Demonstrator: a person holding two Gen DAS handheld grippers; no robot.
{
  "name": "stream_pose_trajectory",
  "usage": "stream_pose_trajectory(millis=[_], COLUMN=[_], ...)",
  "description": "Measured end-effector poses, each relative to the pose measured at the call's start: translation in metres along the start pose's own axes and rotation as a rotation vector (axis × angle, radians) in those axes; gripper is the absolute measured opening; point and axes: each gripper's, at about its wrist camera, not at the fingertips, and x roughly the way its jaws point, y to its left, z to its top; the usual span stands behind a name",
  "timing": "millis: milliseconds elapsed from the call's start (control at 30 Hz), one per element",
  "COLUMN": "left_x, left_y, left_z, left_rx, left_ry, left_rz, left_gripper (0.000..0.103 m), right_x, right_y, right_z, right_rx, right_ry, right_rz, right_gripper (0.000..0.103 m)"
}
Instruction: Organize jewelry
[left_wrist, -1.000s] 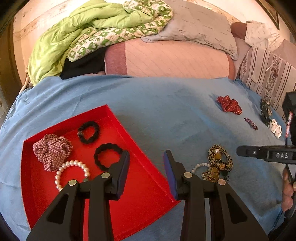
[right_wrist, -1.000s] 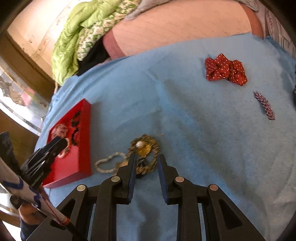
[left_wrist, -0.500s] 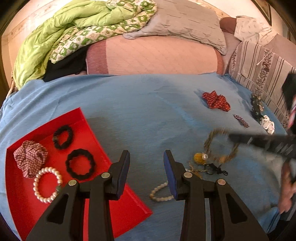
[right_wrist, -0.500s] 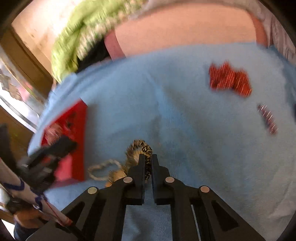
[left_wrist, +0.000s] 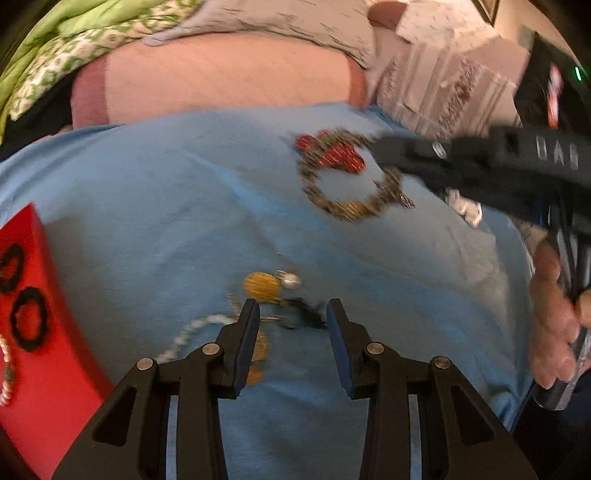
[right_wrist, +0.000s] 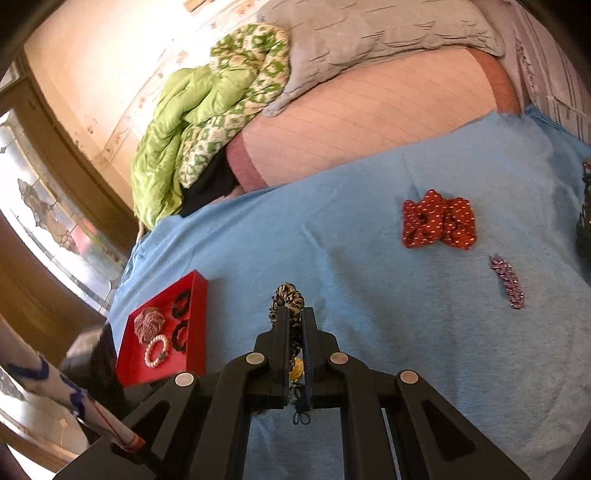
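**Leopard-print scrunchie pinched and held off the blue blanket**

Leopard-print fabric scrunchie (right_wrist: 289, 301) is sitting pinched between the narrowed black fingers of the right gripper (right_wrist: 294, 314), low in the centre of the right wrist view, with its looped top poking out above the fingertips. In the left wrist view the same scrunchie (left_wrist: 341, 177) is hanging as a blurred open ring in the upper middle of the frame, clear of the light blue blanket (left_wrist: 147, 221), with the right gripper (left_wrist: 384, 153) reaching in from the right edge and gripping its rim.

The left gripper (left_wrist: 291, 314) is hovering with its jaws standing wide apart and nothing between them, at the bottom centre of its own view. Just beyond its fingertips, a yellow round pendant (left_wrist: 262, 286) with a silvery bead and a white pearl strand (left_wrist: 192, 330) are lying on the blanket.

A red rectangular tray (right_wrist: 195, 332) is resting on the blanket at the lower left of the right wrist view, holding two black hair ties (right_wrist: 181, 297), a pink checked scrunchie (right_wrist: 148, 321) and a pearl bracelet (right_wrist: 157, 350). A red dotted scrunchie (right_wrist: 437, 223) and a purple sparkly hair clip (right_wrist: 508, 282) are lying well apart from the tray at the right of that view.
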Motion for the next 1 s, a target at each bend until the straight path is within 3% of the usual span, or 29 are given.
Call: stream_pose_trajectory(millis=[200,267,333,433,600,700,800,1000], left_x=[0.029,0.035,0.032,0.012,-0.045,-0.073,-0.088,-0.084], left_y=[-0.021,-0.024,-0.020,-0.008,0.015,0.023,0.031,0.040], left_z=[-0.001,-0.002,-0.001,0.007,0.025,0.030,0.033,0.031], left_rx=[0.026,0.044,0.042,0.009,-0.035,-0.026,-0.029,-0.047], left_ry=[0.035,0.038,0.030,-0.033,-0.217,-0.318,-0.355,-0.336], left_rz=[0.042,0.114,0.128,0.106,0.039,0.046,0.077,0.116], left_gripper=[0.035,0.016,0.008,0.008,0.008,0.008,0.008,0.008], right_x=[0.000,0.001,0.000,-0.003,-0.007,-0.007,-0.005,0.000], right_y=[-0.002,-0.002,-0.003,-0.005,-0.002,0.000,0.004,0.013], right_z=[0.002,0.002,0.002,0.002,0.002,0.002,0.001,-0.002], right_rx=[0.014,0.010,0.012,0.016,0.013,0.012,0.001,-0.031], right_ry=[-0.002,0.002,-0.001,-0.007,-0.026,-0.029,-0.027,-0.020], right_rz=[-0.005,-0.003,-0.005,-0.005,0.001,0.005,0.012,0.021], right_gripper=[0.007,0.007,0.007,0.007,0.007,0.007,0.007,0.007])
